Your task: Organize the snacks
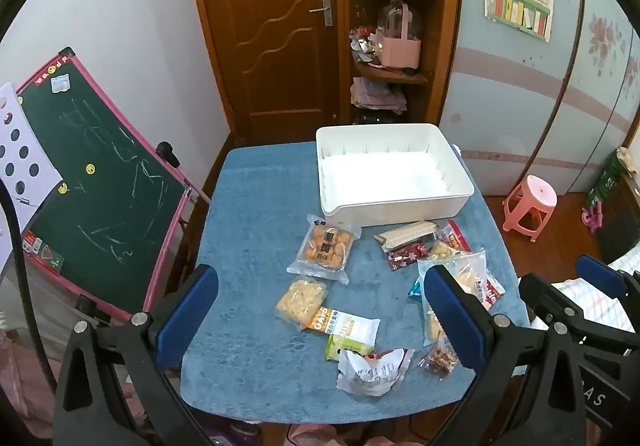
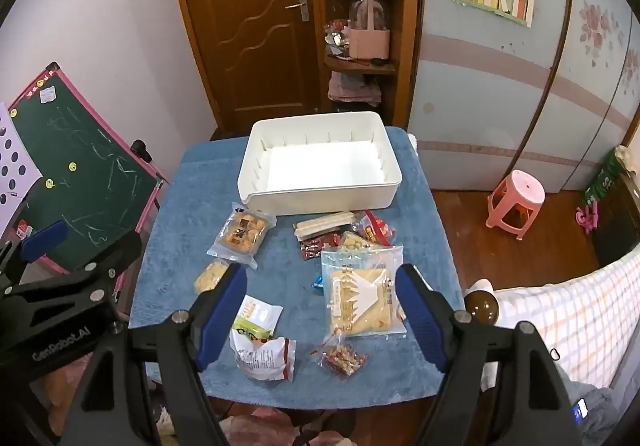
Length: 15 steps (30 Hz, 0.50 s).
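The snack packets [image 2: 362, 298] are scattered on the blue-covered desk [image 1: 248, 206], just before an empty white bin [image 1: 394, 176] set at the far edge, seemingly to receive them. Both the left tongs [image 1: 320, 314] and right tongs [image 2: 322, 314] are held wide above, gripping nothing. A chalkboard [image 1: 100, 190], wooden door [image 2: 248, 26] and pink stool [image 2: 516, 202] are seen around.

Blue-covered table [image 1: 248, 206] bears white bin [image 1: 400, 208] and scattered snack packets [image 1: 324, 254]

"OATS" on orange packet [image 1: 329, 320]; "GenRobot.AI" on left gripper [image 2: 132, 246].
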{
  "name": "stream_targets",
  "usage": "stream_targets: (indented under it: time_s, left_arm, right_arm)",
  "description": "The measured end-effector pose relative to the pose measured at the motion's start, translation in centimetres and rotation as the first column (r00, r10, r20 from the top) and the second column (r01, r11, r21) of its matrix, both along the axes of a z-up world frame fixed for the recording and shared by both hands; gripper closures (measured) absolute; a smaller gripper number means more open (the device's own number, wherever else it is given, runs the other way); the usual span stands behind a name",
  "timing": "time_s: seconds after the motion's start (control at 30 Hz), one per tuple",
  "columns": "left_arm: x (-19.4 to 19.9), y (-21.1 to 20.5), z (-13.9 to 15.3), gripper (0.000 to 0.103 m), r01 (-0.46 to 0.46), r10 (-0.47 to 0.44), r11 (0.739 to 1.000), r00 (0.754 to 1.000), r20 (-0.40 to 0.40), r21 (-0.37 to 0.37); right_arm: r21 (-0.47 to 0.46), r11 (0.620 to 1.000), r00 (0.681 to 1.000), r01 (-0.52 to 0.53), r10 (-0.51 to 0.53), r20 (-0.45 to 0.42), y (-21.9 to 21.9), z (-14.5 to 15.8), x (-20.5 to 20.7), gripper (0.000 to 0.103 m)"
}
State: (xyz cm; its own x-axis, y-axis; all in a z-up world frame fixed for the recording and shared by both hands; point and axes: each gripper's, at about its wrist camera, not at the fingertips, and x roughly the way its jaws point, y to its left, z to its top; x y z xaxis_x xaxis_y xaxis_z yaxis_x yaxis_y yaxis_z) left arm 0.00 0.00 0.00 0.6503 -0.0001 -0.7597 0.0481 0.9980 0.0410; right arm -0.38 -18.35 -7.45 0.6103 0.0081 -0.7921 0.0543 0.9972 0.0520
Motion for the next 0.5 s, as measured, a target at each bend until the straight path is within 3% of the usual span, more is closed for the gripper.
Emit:
stream_targets:
  time_s: [0.5]
  left_arm:
    - [-0.08,-0.09,-0.14,0.001,-0.001,0.001,1.0,1.0,-0.017,-0.004]
  right_arm:
    - [0.008,1.0,1.0,0.0,0.0,-0.021,-0.1,-0.4,0.49,0.025]
